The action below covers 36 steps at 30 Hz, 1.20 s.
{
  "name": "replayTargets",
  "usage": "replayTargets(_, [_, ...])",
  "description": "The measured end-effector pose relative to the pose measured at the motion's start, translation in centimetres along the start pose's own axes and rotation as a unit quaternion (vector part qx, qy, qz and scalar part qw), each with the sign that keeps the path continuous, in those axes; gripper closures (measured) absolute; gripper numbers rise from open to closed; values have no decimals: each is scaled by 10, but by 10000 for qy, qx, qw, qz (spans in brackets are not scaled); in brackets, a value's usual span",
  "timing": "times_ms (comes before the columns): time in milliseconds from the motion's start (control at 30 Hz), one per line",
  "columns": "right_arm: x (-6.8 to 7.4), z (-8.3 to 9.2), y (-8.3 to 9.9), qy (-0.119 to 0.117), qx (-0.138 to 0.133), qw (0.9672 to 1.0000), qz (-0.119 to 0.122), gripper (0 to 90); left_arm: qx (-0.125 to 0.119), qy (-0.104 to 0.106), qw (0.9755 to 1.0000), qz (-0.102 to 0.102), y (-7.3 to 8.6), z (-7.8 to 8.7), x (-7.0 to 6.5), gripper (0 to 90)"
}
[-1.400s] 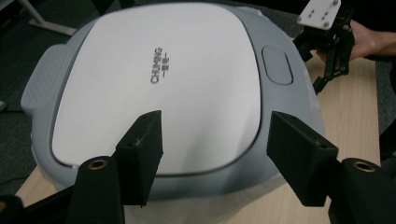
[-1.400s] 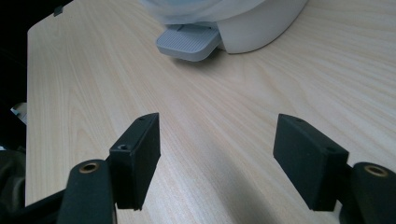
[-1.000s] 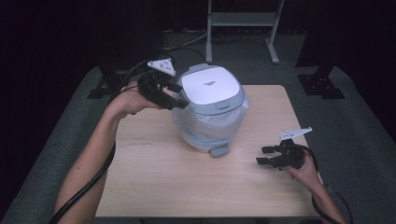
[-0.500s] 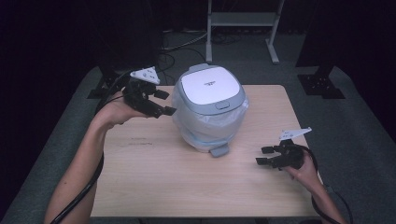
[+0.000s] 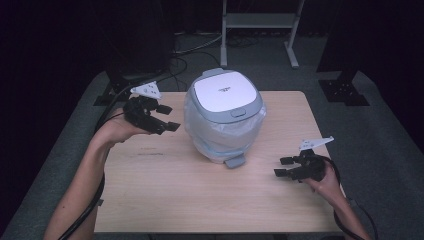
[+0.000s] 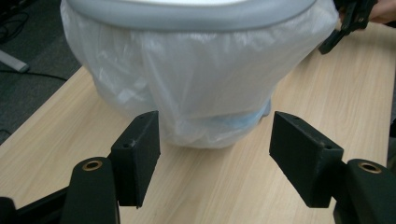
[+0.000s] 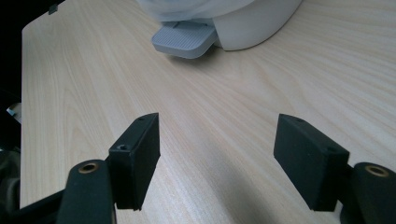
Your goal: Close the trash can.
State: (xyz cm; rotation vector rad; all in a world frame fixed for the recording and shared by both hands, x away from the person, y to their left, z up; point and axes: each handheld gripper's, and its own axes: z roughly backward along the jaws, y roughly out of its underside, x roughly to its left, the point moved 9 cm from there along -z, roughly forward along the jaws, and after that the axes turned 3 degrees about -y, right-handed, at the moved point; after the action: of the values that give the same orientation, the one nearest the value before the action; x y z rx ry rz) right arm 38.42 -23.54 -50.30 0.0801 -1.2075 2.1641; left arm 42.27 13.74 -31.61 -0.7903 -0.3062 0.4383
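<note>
Bin (image 6: 196,70) top cut off above

Wide bare stretch of pale wooden table (image 5: 165,200) along the near edge, easy passage. Dead centre, the white bag-lined pedal bin with grey lid (image 5: 225,117) blocks any straight crossing, grey foot pedal (image 5: 234,161) jutting forward.

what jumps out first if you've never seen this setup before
A small white pedal bin with a grey lid and a plastic liner bunched around its body stands mid-table, its grey pedal facing the person. The left claw hangs open beside the bin, apart from it; the right claw sits open low over the bare wooden table.
</note>
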Motion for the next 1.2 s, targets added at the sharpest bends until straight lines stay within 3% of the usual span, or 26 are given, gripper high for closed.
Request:
replayTargets(400, [1, -1, 0, -6, 28, 10000, 2, 303, -33, -19, 10000, 93, 20, 1, -3, 307])
replayTargets(1200, [1, -2, 2, -34, 60, 10000, -7, 303, -74, -45, 9992, 381, 64, -18, -17, 195])
